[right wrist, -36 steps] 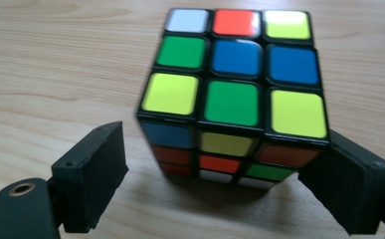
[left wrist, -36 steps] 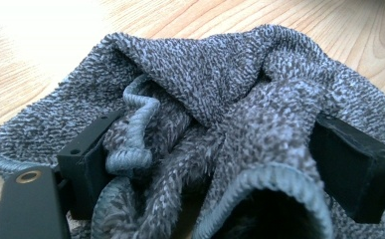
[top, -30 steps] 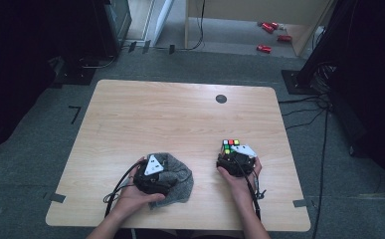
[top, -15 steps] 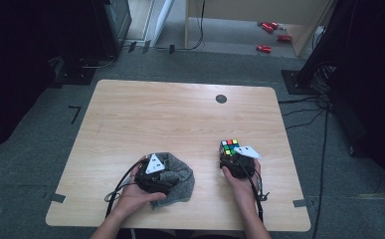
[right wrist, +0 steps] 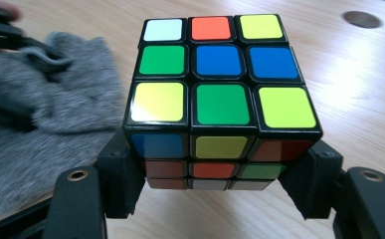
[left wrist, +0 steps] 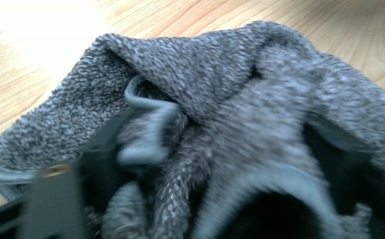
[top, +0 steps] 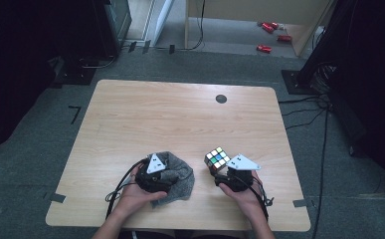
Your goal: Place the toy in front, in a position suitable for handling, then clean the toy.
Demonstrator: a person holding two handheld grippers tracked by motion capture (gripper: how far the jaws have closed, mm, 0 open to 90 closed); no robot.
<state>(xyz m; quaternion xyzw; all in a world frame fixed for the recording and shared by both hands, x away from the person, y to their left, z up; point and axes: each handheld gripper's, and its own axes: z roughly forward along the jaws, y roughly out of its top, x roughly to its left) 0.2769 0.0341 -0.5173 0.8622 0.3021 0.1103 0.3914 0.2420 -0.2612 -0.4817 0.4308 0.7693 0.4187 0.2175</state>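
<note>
Right gripper [top: 223, 169] pinches the puzzle cube [top: 217, 158] by two opposite sides, pads pressed flat on its lower layers; in the right gripper view the cube [right wrist: 220, 94] sits between the jaws, clear of the wooden table [top: 180, 114], over its near right part. Left gripper [top: 167, 179] is buried in the grey knitted cloth [top: 177, 174], which lies bunched on the near left part of the table. Its jaws have just been closing, with folds of cloth [left wrist: 240, 114] between and over them; blur and cloth cover the pads, so can't tell if they're actually biting. Cloth and cube sit near each other, not touching.
</note>
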